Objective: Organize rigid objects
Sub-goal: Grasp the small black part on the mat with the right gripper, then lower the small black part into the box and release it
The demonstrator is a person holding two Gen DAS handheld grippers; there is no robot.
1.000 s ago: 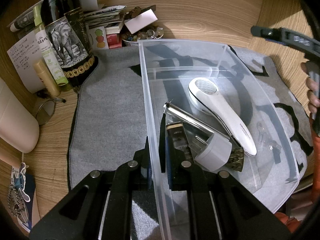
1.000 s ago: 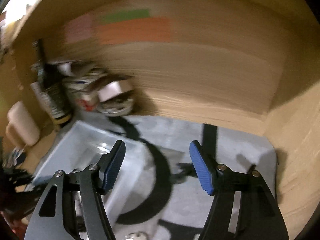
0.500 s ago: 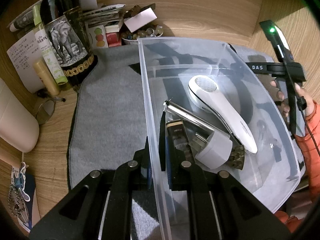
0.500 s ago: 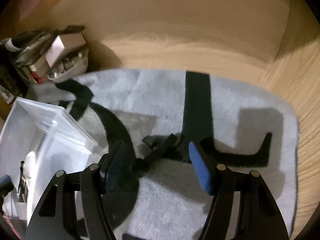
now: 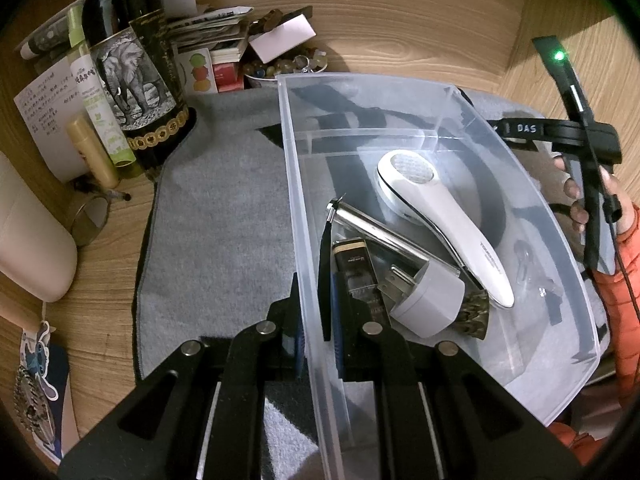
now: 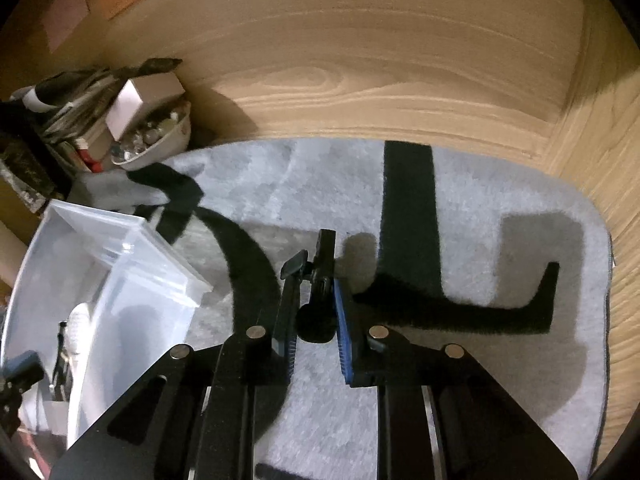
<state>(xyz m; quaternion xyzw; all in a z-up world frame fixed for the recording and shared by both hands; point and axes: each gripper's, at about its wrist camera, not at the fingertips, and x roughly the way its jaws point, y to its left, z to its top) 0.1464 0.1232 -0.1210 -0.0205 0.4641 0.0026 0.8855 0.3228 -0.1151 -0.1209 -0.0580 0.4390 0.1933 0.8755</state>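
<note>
Left side of the scene: the left gripper [image 5: 318, 344] is closed on the near-left wall of the clear plastic bin [image 5: 296, 216], one blue pad outside the wall and one inside, steadying it on the grey mat [image 5: 216, 216]. Inside the bin lie a white handheld device [image 5: 444, 224], a metal tube [image 5: 376, 236] and a white plug adapter [image 5: 428, 300], all crowded toward the near-left corner; the far-right part of the floor is bare.

Right side of the scene: the right gripper [image 6: 314, 320] has just been closing and now has a small black clip-like object [image 6: 318, 276] pinched between its blue pads. The object rests on the mat, just right of the bin's far-right corner [image 6: 192, 280]. Its long axis runs near-to-far, roughly in line with the fingers, and its far end sticks out past the fingertips.

Governing relation: the bin lies to the left of the held object, and its rim stands higher than the mat. Judgement: the next move calls for a lift clear of the rim, then travel leftward over the wall to the bare floor area. The right hand is the nearer one and already holds the piece; the left is committed to the bin. Risk: the protruding far end may catch the rim if the lift is shallow.
</note>
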